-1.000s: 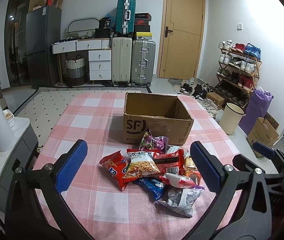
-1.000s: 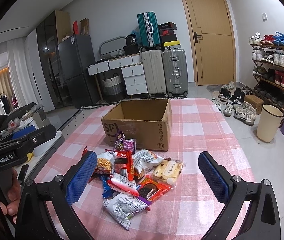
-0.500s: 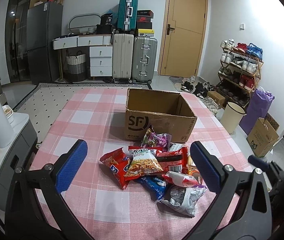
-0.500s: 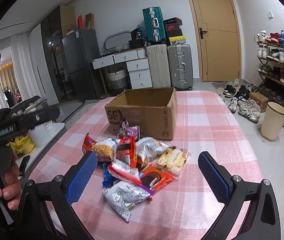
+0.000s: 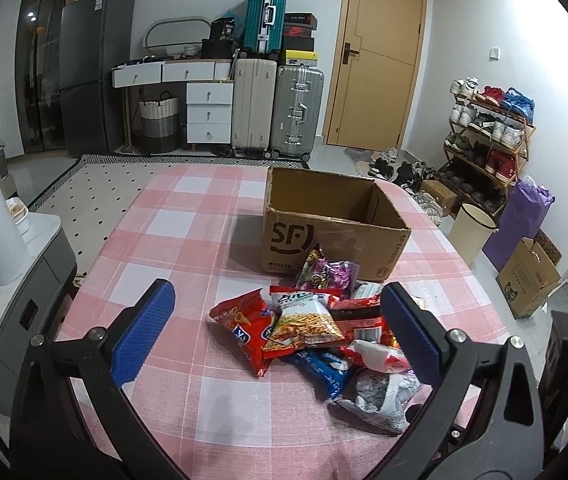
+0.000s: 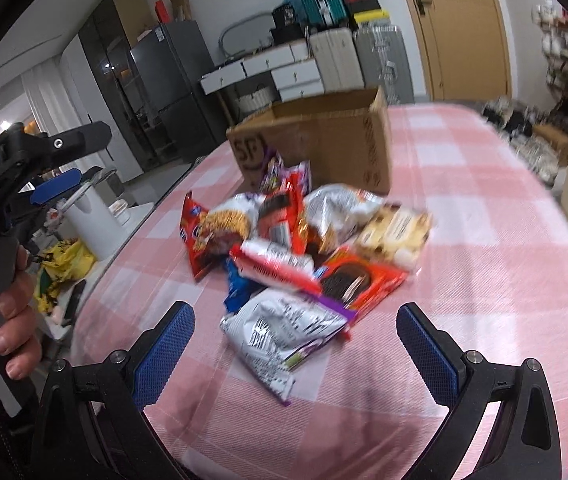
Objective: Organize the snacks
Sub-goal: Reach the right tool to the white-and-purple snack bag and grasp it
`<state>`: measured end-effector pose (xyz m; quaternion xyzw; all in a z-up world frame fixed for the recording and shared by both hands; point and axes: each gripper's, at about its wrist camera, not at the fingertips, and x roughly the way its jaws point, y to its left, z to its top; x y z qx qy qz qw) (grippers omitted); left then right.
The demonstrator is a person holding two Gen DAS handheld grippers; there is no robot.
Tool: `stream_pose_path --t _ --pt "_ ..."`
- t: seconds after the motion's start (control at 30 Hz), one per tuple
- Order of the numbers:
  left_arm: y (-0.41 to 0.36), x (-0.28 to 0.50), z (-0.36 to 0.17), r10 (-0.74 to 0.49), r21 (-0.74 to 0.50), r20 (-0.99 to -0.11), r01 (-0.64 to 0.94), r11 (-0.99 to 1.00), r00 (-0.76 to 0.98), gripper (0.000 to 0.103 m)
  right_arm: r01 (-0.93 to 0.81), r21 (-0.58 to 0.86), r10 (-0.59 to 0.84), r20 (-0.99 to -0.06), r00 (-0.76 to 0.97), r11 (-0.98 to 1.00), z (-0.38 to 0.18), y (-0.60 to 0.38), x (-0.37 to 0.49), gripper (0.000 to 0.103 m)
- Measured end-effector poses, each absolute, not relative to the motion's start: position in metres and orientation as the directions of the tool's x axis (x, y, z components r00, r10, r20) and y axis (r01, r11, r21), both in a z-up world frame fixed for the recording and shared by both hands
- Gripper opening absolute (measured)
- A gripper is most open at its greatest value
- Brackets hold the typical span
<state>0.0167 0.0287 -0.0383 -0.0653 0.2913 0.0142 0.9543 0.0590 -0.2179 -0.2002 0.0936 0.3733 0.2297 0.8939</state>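
Crinkly foil snack packets [image 5: 324, 332] heap beside a cardboard box [image 5: 336, 224].

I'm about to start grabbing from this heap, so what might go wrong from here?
The snack packets overlap in one pile, so closing on the white packet nearest the right gripper may drag the neighbours resting on it. The puffy bags could crush or slip between the pads. The right view is blurred, so aim may be off.

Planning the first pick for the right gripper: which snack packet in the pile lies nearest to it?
The crumpled silver-white packet at the pile's near edge, just ahead of the open right gripper. The other packets lie farther back, toward the cardboard box.
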Motion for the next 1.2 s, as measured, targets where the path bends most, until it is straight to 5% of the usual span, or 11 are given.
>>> stream_pose_path --t 0.53,0.7,0.93,1.2 --pt "0.059 0.034 -0.064 0.008 -0.142 -0.601 -0.117 0.983 0.799 0.102 -0.336 0.451 0.562 -0.655 0.505 0.827 -0.237 -0.192 0.082 0.102" --pt "0.067 0.039 -0.071 0.014 -0.147 -0.613 -0.132 0.980 0.790 0.102 -0.329 0.471 0.575 -0.658 0.487 0.818 -0.244 -0.188 0.089 0.091" --pt "0.076 0.043 -0.079 0.031 -0.143 -0.630 -0.155 0.978 0.776 0.102 -0.355 0.510 0.621 -0.636 0.458 0.784 -0.249 -0.189 0.089 0.056" --pt "0.094 0.046 -0.085 0.068 -0.142 -0.648 -0.208 0.968 0.759 0.102 -0.397 0.513 0.649 -0.609 0.457 0.761 -0.242 -0.191 0.079 0.053"
